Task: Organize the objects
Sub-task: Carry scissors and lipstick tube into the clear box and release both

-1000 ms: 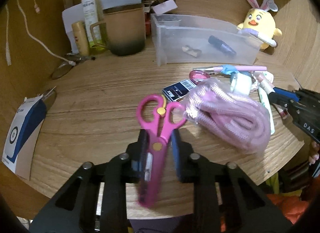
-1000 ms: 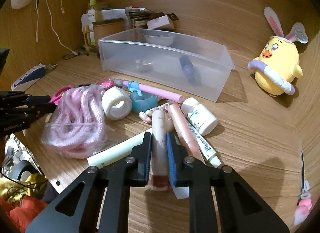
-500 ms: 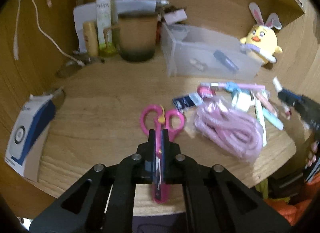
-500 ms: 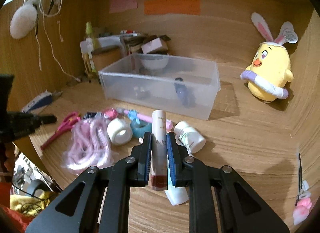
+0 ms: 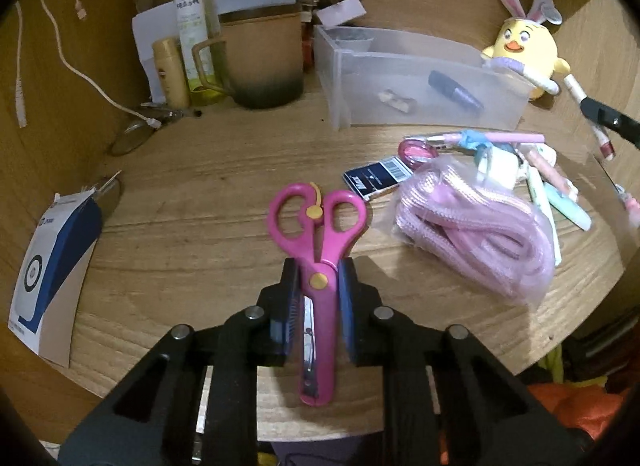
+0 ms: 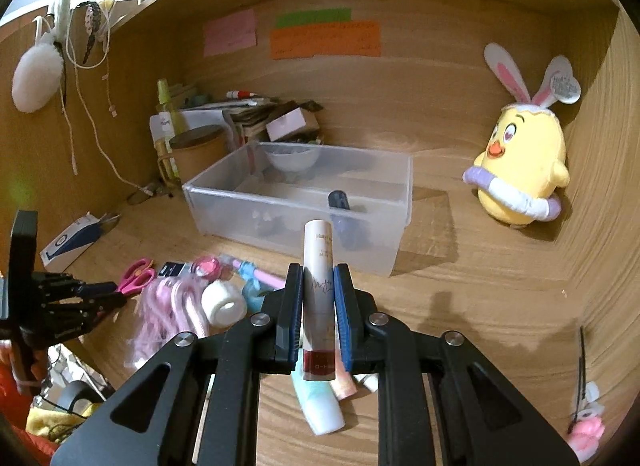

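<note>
Pink scissors (image 5: 316, 234) lie lengthwise between the pads of my left gripper (image 5: 318, 270), handles pointing away over the wooden desk. The pads press on them near the yellow pivot while the jaws are opening slightly. My right gripper (image 6: 318, 278) is shut on a white tube with a dark red cap (image 6: 318, 258), held above the desk in front of the clear plastic bin (image 6: 288, 205). The bin holds a dark tube and a small pale item. From the right wrist view, the left gripper (image 6: 116, 294) and the scissors (image 6: 138, 276) show at the left.
A bagged pink rope (image 5: 472, 225), a white tape roll (image 6: 224, 304), pens and loose tubes (image 6: 320, 406) clutter the desk front. A yellow plush chick (image 6: 520, 169) sits at the right wall. A brown mug (image 5: 260, 61), bottles and a blue-white box (image 5: 52, 266) stand left.
My right gripper has lifted the white tube off the pile and raised it toward the bin. My left gripper closed on the pink scissors, then widened a little.
</note>
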Available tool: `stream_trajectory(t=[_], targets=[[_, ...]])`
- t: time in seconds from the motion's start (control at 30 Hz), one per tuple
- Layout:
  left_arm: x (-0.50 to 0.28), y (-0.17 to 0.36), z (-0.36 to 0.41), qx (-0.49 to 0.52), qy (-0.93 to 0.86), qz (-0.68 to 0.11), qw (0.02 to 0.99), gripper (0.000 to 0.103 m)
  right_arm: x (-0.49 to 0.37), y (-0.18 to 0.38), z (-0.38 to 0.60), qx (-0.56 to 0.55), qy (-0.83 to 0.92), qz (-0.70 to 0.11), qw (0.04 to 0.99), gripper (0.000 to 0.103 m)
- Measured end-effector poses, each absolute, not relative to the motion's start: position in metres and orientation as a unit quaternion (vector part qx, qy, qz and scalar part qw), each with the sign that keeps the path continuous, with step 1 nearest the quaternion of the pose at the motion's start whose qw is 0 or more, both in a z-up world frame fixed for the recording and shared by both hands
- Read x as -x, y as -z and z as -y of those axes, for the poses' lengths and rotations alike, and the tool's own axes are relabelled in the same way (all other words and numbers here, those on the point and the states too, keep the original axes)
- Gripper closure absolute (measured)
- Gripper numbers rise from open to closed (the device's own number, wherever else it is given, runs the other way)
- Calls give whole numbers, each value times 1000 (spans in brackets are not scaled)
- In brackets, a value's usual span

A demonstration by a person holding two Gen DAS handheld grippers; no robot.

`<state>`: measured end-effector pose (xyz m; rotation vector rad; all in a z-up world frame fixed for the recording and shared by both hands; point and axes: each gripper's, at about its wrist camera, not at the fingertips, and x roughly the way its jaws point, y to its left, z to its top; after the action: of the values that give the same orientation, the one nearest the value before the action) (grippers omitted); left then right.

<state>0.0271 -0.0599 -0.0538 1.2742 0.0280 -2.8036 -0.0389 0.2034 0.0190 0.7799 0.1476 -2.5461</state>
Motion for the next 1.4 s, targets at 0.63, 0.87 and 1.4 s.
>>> stream_trajectory(t=[0.63, 0.87, 1.4], targets=[[-5, -35, 69, -288, 957, -29, 15, 84, 104, -69, -205, -246, 944, -48, 215, 89], [40, -57, 63, -281, 959, -28, -14, 84, 138, -70, -186, -257, 940, -60, 217, 89], [151, -33, 32, -362, 930, -8, -67, 84, 209, -16, -143, -358, 894, -100, 250, 89]])
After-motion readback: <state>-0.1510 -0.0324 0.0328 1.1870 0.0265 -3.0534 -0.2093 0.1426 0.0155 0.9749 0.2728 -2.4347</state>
